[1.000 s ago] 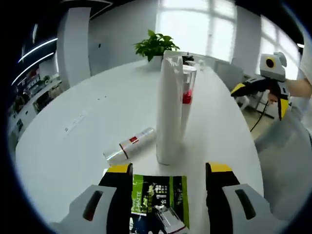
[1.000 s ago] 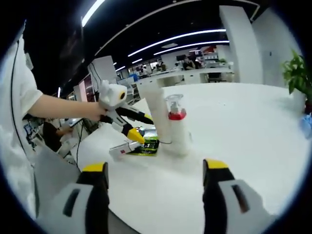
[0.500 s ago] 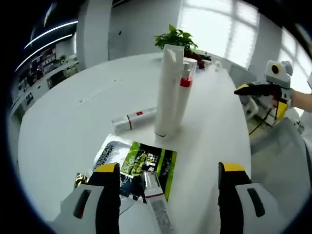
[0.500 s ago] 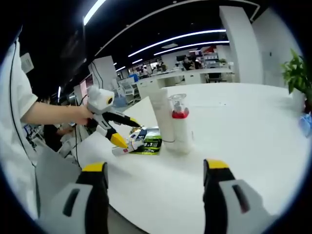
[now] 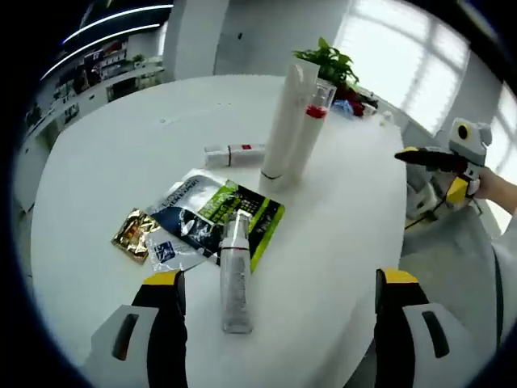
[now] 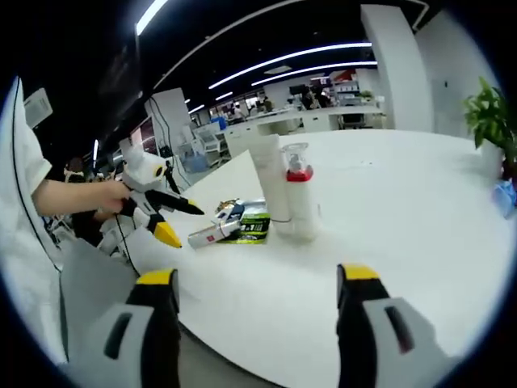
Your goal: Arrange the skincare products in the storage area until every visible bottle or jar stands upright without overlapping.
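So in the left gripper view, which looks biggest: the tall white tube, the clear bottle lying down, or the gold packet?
1. Tall white tube
2. Clear bottle, though it lies nearer the camera, so its rank against the tube is unsure
3. Gold packet, clearly smallest

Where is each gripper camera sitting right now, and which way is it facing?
Left gripper view: rides the left gripper, above the table edge, facing the lying bottle, sachets and standing tube; right gripper at right.
Right gripper view: rides the right gripper, off the table's side, facing the tube; left gripper, forearm at left.
Shared: tube, pump bottle, sachets.
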`<state>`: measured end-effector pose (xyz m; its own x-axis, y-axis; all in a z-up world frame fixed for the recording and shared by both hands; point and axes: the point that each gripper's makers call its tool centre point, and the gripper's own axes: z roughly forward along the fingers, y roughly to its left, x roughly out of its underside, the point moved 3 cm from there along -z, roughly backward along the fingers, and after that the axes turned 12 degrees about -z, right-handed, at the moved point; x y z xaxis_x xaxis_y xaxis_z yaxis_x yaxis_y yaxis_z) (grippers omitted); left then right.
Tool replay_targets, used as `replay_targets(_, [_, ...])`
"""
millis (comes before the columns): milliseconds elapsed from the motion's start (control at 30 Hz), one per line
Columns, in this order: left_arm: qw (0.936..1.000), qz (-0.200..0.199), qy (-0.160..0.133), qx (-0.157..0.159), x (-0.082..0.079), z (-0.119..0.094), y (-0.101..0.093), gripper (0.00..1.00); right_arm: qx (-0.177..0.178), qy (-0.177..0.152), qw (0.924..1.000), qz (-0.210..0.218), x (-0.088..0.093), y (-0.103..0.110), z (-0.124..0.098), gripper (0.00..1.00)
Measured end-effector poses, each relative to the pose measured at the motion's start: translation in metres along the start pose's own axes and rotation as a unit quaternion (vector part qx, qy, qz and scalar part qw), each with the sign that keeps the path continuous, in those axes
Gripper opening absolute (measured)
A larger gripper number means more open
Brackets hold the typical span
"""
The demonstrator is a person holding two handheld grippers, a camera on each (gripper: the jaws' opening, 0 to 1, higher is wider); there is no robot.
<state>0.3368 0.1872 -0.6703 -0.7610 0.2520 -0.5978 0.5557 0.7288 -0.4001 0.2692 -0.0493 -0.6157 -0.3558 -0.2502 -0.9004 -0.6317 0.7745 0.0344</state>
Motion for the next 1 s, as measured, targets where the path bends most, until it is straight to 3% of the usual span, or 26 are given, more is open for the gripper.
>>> replay_targets(667, [0.9977, -0.066, 0.001, -0.011, 0.054, -0.024, -0.017, 0.97, -0.005, 0.003, 1.0000, -0.001, 0.006, 0.015, -0.013, 0.81])
replay_targets(1000, [0.9933, -0.104, -0.036, -0.034, 0.060, -0.044, -0.024, 0.97, 0.000, 0.008, 1.0000, 0.003, 0.010, 0.019, -0.018, 0.81])
